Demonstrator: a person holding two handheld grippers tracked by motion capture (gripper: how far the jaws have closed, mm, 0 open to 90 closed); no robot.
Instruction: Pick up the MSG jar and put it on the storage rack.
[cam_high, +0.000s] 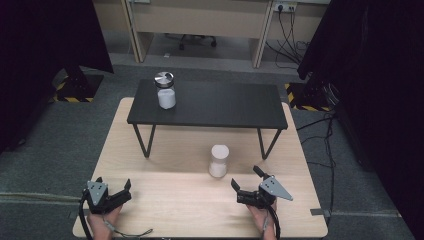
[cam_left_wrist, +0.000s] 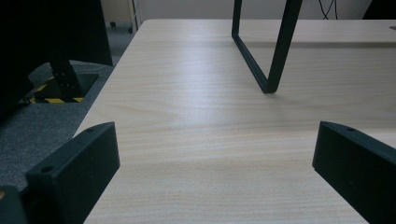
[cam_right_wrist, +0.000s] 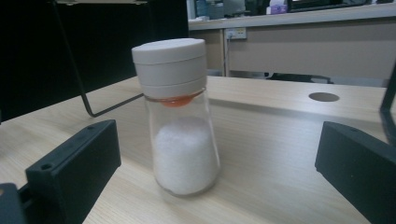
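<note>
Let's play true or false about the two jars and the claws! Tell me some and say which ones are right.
1. The white-capped jar stands upright on the wooden table. True.
2. The right claw is squeezing that jar. False: its jaws stand open, apart from the jar.
3. The silver-lidded jar sits on the black shelf. True.
4. The left claw holds a jar. False: it is open with bare table between its jaws.
5. The white-capped jar is empty. False: white powder fills its lower part.
</note>
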